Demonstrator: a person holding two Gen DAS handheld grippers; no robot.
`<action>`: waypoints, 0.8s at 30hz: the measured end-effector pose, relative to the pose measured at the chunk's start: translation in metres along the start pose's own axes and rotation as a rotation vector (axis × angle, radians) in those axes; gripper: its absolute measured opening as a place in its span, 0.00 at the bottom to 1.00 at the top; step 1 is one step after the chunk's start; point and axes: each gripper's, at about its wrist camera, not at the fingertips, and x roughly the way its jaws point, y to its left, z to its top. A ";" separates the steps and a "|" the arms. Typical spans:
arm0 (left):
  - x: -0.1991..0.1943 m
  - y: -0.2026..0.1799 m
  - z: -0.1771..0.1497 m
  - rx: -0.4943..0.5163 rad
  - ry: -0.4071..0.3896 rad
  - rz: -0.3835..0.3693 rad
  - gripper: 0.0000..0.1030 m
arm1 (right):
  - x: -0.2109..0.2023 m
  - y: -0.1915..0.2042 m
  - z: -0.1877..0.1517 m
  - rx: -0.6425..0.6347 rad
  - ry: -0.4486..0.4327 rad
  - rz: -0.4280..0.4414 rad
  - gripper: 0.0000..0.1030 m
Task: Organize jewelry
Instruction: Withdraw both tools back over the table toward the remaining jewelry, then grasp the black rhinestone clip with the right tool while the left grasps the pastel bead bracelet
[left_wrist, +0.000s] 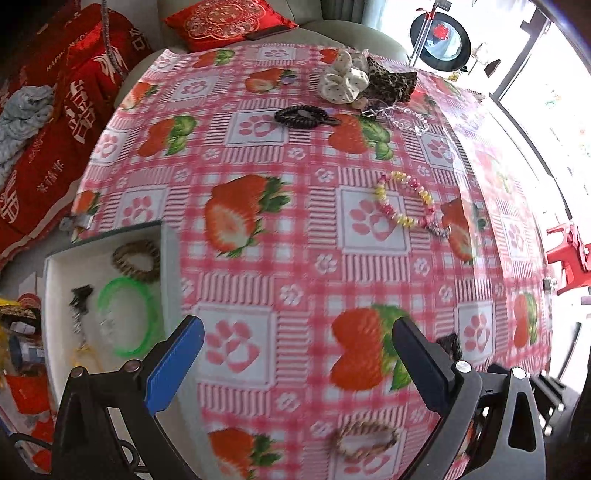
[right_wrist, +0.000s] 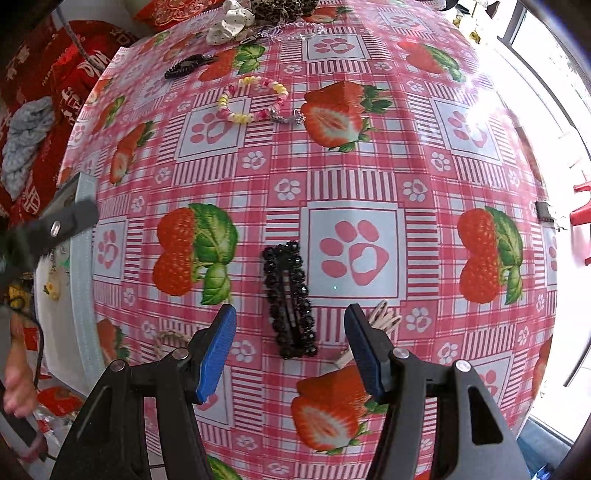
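**Black hair clip lies lengthwise under the spread right claw**

The black beaded hair clip (right_wrist: 290, 299) lies flat on the strawberry tablecloth (right_wrist: 369, 177), its long axis running roughly twelve to six o'clock, top end tipped slightly toward eleven. The right gripper (right_wrist: 290, 350) hangs above it, jaws wide, pads touching nothing. One pink-and-yellow bead bracelet (right_wrist: 255, 99) lies at twelve o'clock from the clip.

The left gripper (left_wrist: 295, 354) is also spread wide and empty above the cloth. At its nine o'clock sits one white tray (left_wrist: 51, 295) holding one green bangle (left_wrist: 127, 317) and one brown coil hair tie (left_wrist: 136, 260). One braided bracelet (left_wrist: 364, 437) lies at six o'clock, blurred.
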 end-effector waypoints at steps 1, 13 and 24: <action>0.005 -0.004 0.005 -0.002 0.003 -0.004 1.00 | 0.001 -0.001 0.000 -0.002 0.000 -0.003 0.62; 0.049 -0.041 0.043 -0.013 0.020 -0.026 0.92 | 0.015 0.001 0.002 -0.075 -0.001 -0.050 0.62; 0.080 -0.065 0.071 0.030 0.019 -0.028 0.81 | 0.029 0.009 0.003 -0.142 -0.010 -0.091 0.63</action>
